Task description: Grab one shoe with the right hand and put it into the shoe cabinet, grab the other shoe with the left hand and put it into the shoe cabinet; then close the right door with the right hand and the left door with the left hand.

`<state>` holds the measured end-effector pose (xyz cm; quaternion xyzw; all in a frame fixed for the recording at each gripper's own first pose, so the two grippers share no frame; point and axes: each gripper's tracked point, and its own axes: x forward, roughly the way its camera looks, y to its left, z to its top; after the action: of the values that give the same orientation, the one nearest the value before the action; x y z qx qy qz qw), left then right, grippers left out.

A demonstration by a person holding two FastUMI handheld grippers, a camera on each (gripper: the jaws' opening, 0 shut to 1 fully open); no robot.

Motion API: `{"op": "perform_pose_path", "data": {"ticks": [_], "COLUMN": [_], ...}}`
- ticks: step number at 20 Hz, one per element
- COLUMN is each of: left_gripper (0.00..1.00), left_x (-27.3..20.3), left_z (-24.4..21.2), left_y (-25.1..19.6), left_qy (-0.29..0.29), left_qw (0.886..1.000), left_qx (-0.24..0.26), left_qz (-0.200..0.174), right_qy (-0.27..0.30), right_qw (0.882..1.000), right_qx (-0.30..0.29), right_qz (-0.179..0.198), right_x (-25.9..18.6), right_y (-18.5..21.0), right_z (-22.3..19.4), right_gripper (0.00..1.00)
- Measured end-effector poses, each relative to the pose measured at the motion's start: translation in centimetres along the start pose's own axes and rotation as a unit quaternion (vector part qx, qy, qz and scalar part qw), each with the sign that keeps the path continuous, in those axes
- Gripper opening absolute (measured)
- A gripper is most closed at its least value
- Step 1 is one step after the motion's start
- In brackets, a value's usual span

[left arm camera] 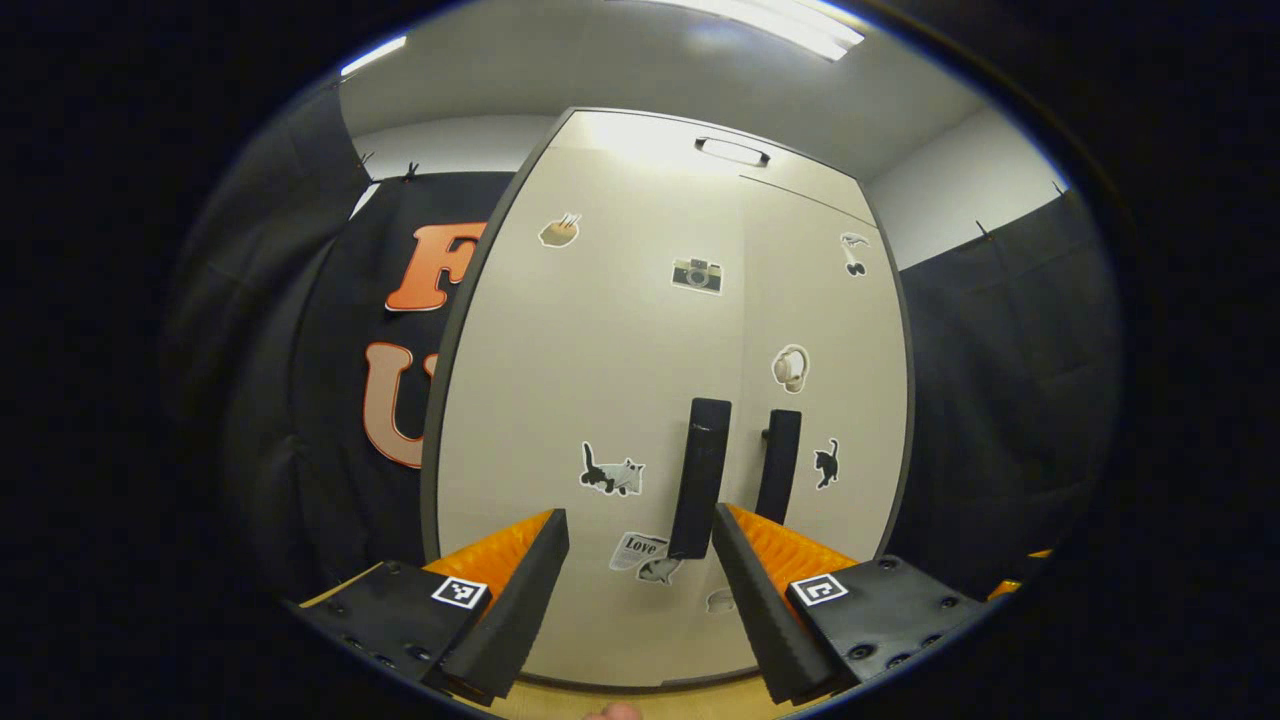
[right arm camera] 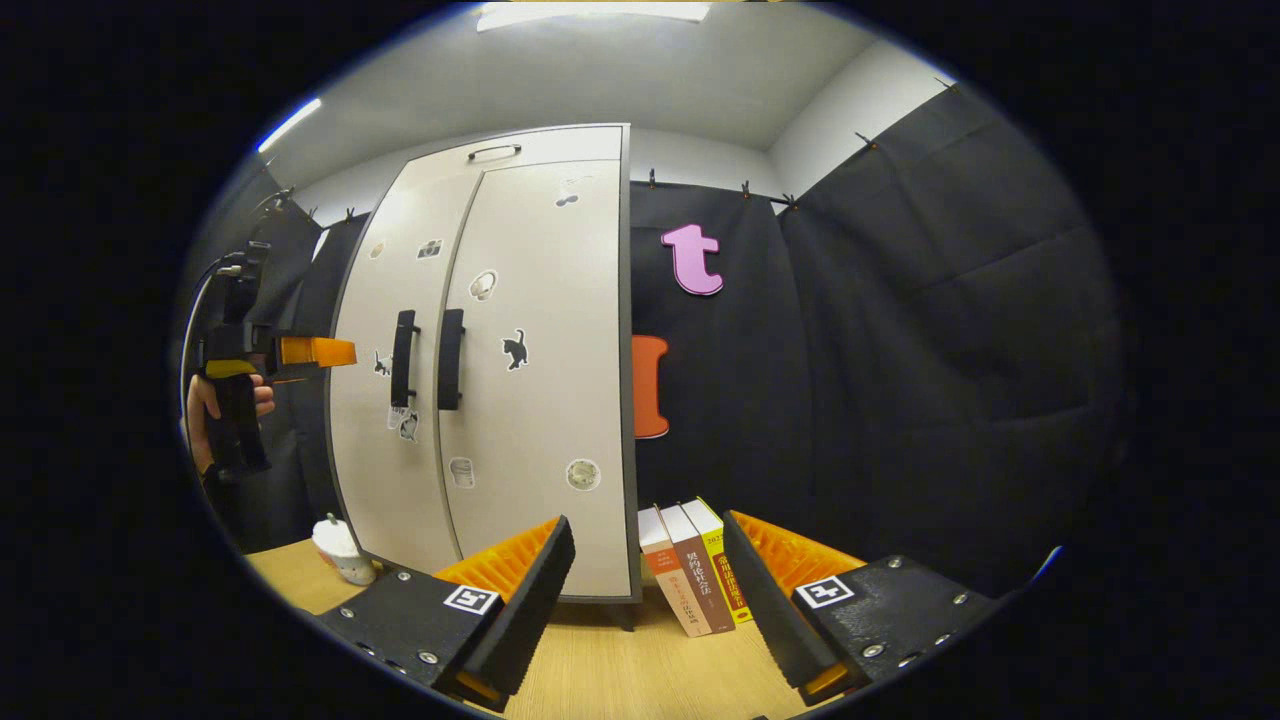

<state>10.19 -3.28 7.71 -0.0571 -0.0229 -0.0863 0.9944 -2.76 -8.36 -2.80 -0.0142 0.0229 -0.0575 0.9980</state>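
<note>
The cabinet (left arm camera: 620, 400) stands with both doors shut. Both grippers (left arm camera: 640, 590) (right arm camera: 645, 590) have wide, empty fingers. The right gripper view adds books (right arm camera: 695, 575) and a cup (right arm camera: 340, 552) on the desk (right arm camera: 620, 670).

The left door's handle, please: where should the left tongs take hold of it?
Grip the left handle around its middle, coming straight at the shut left door. It is an upright bar standing off the panel, so the open left tongs fit either side.

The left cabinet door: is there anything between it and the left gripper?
Nothing visible. The left gripper, open, faces the pale left cabinet door straight on, with only air up to the door and its black vertical handle. Both doors look shut already.
</note>
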Motion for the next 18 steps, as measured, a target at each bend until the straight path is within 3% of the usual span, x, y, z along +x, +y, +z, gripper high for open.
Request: {"op": "perform_pose_path", "data": {"ticks": [8, 18], "left_gripper": [0.94, 0.95], "left_x": [-9.8, -15.4], "left_z": [-4.5, -9.2], "left_y": [0.3, -0.1], "left_qy": [0.025, 0.023], "left_qw": [0.999, 0.997], "left_qx": [0.01, 0.024], "left_qz": [0.038, 0.074], "right_qy": [0.011, 0.008], "right_qw": [0.999, 0.997], "right_qx": [-0.006, 0.003], "right_qz": [0.053, 0.082], "right_x": [0.2, -1.7], "right_y": [4.3, 7.1], "right_z": [-1.1, -2.0], "right_gripper": [0.92, 0.92]}}
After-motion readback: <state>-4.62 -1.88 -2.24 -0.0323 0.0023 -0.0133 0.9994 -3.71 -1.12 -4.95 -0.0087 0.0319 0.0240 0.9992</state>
